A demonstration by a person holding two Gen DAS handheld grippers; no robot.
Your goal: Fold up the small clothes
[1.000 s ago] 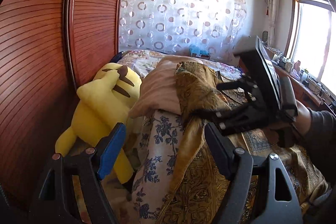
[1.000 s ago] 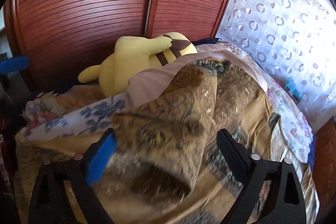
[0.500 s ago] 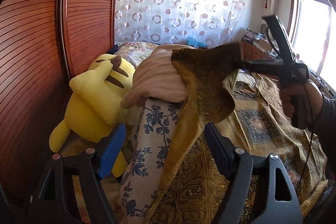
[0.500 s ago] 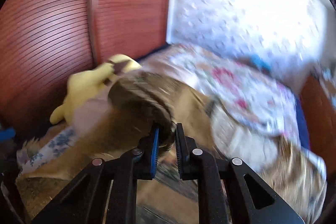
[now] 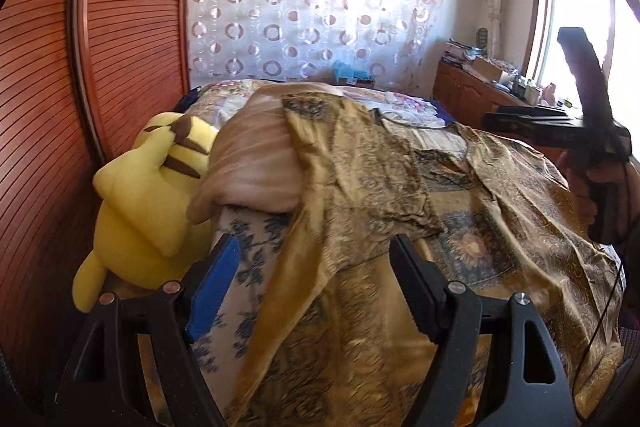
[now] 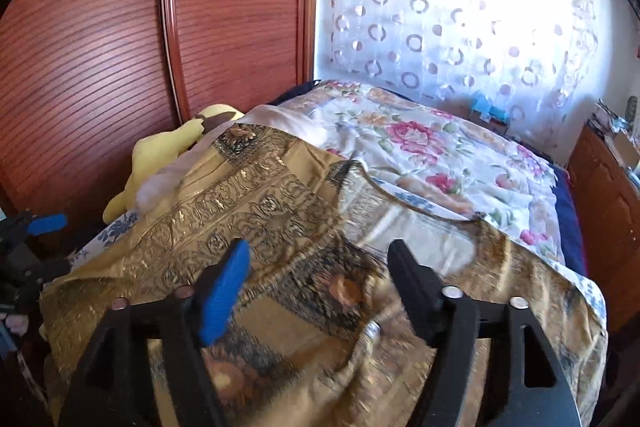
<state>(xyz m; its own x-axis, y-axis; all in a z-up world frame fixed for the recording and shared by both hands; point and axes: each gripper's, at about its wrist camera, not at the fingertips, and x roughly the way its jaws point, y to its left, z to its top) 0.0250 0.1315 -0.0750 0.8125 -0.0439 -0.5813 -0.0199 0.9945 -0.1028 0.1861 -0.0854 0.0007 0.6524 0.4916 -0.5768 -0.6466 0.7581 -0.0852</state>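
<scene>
A gold-brown patterned garment (image 5: 360, 179) lies spread over a pillow and the bed; in the right wrist view (image 6: 256, 211) its neckline faces the far side. My left gripper (image 5: 314, 267) is open and empty, hovering over the garment's near edge. My right gripper (image 6: 318, 263) is open and empty just above the garment's middle. In the left wrist view the right gripper (image 5: 520, 119) is raised at the far right, held by a hand.
A yellow plush toy (image 5: 148, 195) leans against a pink pillow (image 5: 256, 163) by the red wooden wardrobe (image 5: 80, 107). A floral sheet (image 6: 440, 155) covers the far bed. A wooden cabinet (image 5: 476, 99) stands under the window at right.
My right gripper had shut on the garment and lifted it to the right; now it has opened and let go, and the garment lies spread flatter across the bed.
</scene>
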